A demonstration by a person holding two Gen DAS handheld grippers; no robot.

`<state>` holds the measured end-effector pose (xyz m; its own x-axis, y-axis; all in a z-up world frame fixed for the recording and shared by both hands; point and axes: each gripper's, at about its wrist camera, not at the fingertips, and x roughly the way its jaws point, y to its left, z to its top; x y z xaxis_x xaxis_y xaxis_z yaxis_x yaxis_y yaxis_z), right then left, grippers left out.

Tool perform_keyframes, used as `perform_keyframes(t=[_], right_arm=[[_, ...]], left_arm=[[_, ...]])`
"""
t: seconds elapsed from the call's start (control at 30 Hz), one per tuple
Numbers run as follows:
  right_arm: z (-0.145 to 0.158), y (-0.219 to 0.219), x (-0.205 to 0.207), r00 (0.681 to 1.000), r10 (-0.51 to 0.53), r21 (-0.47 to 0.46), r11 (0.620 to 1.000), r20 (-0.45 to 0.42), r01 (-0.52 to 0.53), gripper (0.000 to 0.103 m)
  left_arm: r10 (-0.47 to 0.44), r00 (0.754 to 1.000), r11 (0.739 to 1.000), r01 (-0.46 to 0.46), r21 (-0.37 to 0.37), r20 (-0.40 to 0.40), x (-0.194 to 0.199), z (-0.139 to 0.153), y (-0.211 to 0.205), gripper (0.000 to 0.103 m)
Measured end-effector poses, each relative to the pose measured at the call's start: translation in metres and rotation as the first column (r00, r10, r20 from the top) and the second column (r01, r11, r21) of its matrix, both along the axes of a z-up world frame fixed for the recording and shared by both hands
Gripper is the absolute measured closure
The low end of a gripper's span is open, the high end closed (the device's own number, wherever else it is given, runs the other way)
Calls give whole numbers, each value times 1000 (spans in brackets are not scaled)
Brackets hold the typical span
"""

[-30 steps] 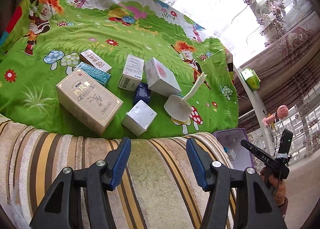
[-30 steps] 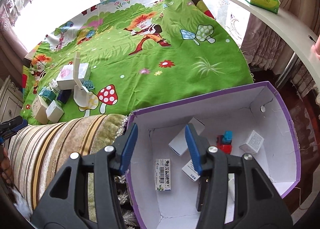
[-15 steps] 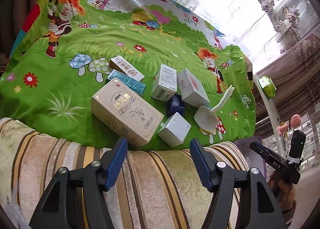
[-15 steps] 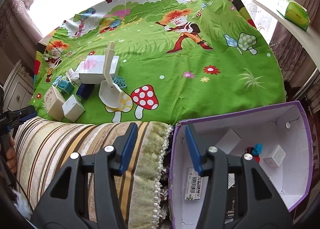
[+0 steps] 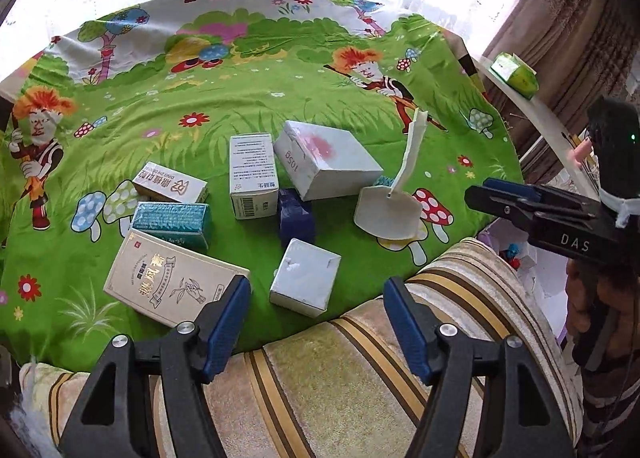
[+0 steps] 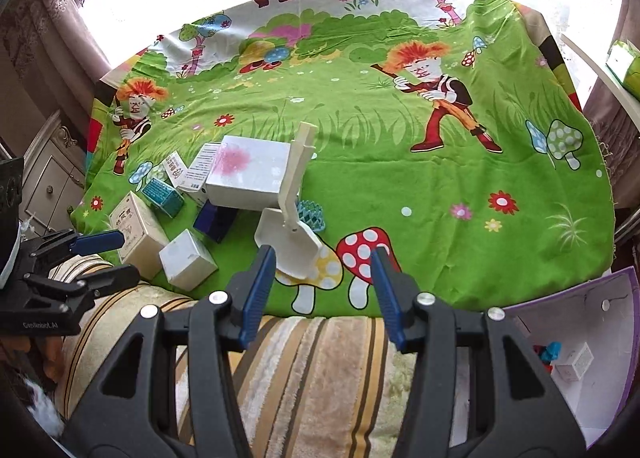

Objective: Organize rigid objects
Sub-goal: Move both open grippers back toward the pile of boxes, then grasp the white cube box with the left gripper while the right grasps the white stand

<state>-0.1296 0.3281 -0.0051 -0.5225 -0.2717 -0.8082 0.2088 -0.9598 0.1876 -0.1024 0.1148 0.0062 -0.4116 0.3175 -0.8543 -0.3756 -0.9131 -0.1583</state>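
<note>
Here, two hand-held grippers hang over the near edge of a bed spread with a green cartoon sheet, where a cluster of cartons waits to be sorted into a purple-rimmed storage box at the bed's near right corner.

The left gripper has its jaws opening, with nothing between them, above the striped blanket that covers the near edge. Just beyond its fingertips lie a small white cube box and, toward the left edge, a large cream carton; a teal box, a dark blue box, a tall white barcode box and a big white box with a pink smudge sit behind them.

The right gripper is spread and empty, aimed at a white scoop whose handle stands tilted upward against the big box.

The step in hand looks like an approach for the next pick. To do it well, the left gripper would best square its jaws to two opposite flat faces of the cube box and close near its middle, clear of the cream carton beside it. The right gripper would likely fare better taking the scoop by its handle than by its wide pan.
</note>
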Motion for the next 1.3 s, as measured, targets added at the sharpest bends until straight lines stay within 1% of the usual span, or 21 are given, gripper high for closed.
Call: perform_keyframes(t=[0.1,0.17,0.23,0.3,0.47,0.6,0.73,0.77,0.8,0.83,0.87,0.9,0.93,1.07,1.2,1.3], right_arm=[[-8,-11,-10,1000,16,-8,1000,24,-16,50],[-14,-16,-17,999,19,-11,1000,43,-19,50],[-19,-20,-23,998,20,-13,1000,54,-19,50],[-20,-24,-28,998,18,-10,1000,54,-18,50],[-21,-33,-41,999,20,9,1000,50,-21,50],[-26,-35,-54,998,0,18,1000,61,-1,50],[-28,-33,-60,998,-19,11,1000,66,19,50],[-28,-33,-61,998,-21,7,1000,64,20,51],[-28,-33,-62,998,-20,5,1000,64,20,57],[-28,-33,-63,998,-18,3,1000,64,18,61],[-28,-34,-64,998,-12,0,1000,63,12,69],[-28,-35,-64,998,-6,-1,1000,60,6,78],[-28,-36,-63,998,0,0,1000,57,0,82],[-26,-35,-59,999,6,-4,1000,39,-6,87],[-19,-29,-52,1000,-5,-11,1000,18,5,90],[-16,-21,-46,1000,-19,-32,999,12,19,90]], left_arm=[[-58,998,996,57,-68,-10,-7,-5,14,33],[-79,997,991,78,-106,-2,-13,-11,21,33],[-96,995,987,98,-130,21,-19,-19,26,33],[-94,995,982,99,-158,39,-24,-26,29,33],[-102,993,974,112,-196,60,-32,-36,35,33],[-105,992,966,119,-228,75,-35,-42,39,33],[-106,990,966,125,-226,91,-37,-47,38,33],[-106,990,966,125,-227,94,-37,-48,38,34],[-106,990,965,126,-229,95,-36,-49,39,35],[-108,989,965,128,-229,97,-36,-49,39,36],[-111,989,965,132,-227,100,-35,-50,39,43],[-113,989,965,133,-225,99,-35,-50,38,54],[-111,989,967,130,-221,100,-34,-49,37,59],[-102,990,975,119,-189,99,-33,-47,31,61],[-101,992,984,112,-138,81,-25,-37,28,61],[-91,994,988,99,-121,65,-20,-31,26,61]])
